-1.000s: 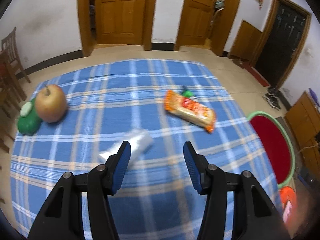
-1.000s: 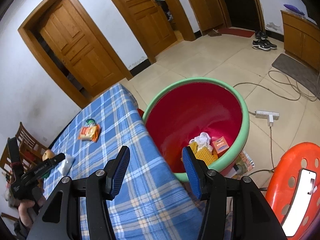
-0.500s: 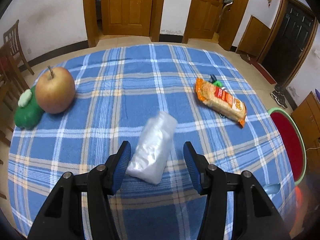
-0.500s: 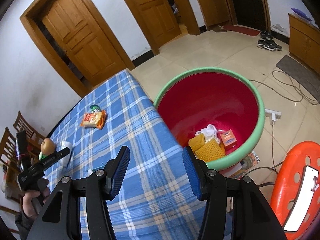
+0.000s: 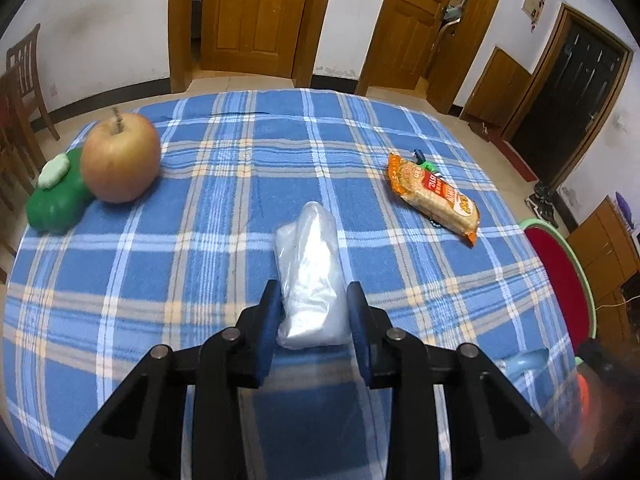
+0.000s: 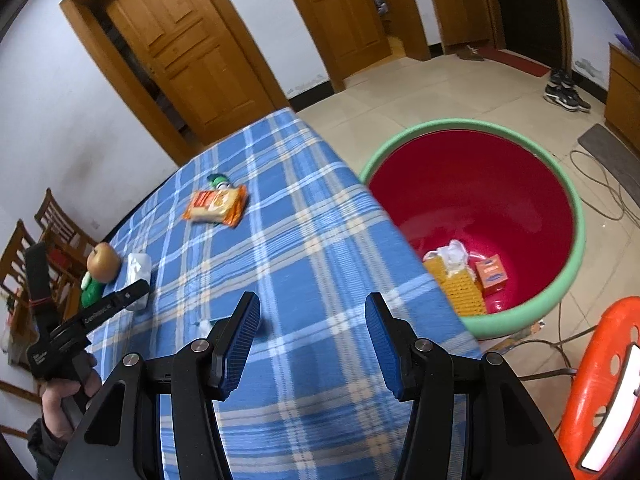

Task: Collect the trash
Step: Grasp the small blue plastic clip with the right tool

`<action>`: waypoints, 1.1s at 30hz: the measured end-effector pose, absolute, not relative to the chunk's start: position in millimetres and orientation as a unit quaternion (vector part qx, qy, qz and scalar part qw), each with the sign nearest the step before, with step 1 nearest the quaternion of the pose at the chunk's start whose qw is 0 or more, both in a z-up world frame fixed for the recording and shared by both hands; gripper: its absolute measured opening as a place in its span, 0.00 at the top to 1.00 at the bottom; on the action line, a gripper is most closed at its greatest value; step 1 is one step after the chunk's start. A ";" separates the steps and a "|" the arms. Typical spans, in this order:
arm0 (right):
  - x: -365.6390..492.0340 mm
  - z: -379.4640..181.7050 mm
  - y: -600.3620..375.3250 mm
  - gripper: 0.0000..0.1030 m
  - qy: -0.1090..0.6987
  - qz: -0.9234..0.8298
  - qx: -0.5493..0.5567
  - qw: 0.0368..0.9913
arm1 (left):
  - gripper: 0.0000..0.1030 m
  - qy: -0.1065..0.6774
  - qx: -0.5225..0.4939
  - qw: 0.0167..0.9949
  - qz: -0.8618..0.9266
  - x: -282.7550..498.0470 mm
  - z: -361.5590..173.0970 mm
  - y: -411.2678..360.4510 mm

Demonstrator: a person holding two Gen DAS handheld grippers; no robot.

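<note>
My left gripper point(image 5: 312, 312) is clamped on the near end of the crumpled clear plastic bag point(image 5: 310, 276), both blue pads pressed against its sides; the bag lies on the blue plaid tablecloth point(image 5: 224, 208), its far end pointing away from me. Far to the left a reddish-yellow apple point(image 5: 120, 158) rests against a green plastic toy point(image 5: 58, 196). To the right lies an orange packet of crackers point(image 5: 434, 196), with a small green item point(image 5: 424, 164) just beyond it. My right gripper point(image 6: 312, 332) hangs released, jaws wide apart, over the table's near edge. Right of the table stands the red tub with a green rim point(image 6: 576, 240), holding a yellow wrapper, white crumpled paper and a small orange box.
</note>
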State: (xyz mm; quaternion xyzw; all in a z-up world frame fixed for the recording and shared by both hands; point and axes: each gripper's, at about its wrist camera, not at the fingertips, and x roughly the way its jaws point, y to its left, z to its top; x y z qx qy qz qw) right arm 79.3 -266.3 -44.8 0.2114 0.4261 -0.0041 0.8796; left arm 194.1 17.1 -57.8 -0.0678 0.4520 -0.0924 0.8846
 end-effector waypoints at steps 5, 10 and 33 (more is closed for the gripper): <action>87.2 -52.8 -250.7 0.46 0.436 0.020 0.200 0.877 | 0.68 0.446 -0.079 0.887 -0.094 173.3 -52.0 21.4; 97.7 -63.8 -236.6 0.47 0.446 0.043 0.193 0.873 | 0.68 0.443 -0.090 0.886 -0.102 155.6 -47.9 21.8; 87.8 -56.5 -251.2 0.89 0.411 0.057 0.217 0.883 | 0.68 0.436 -0.088 0.885 -0.137 128.9 -33.7 -10.5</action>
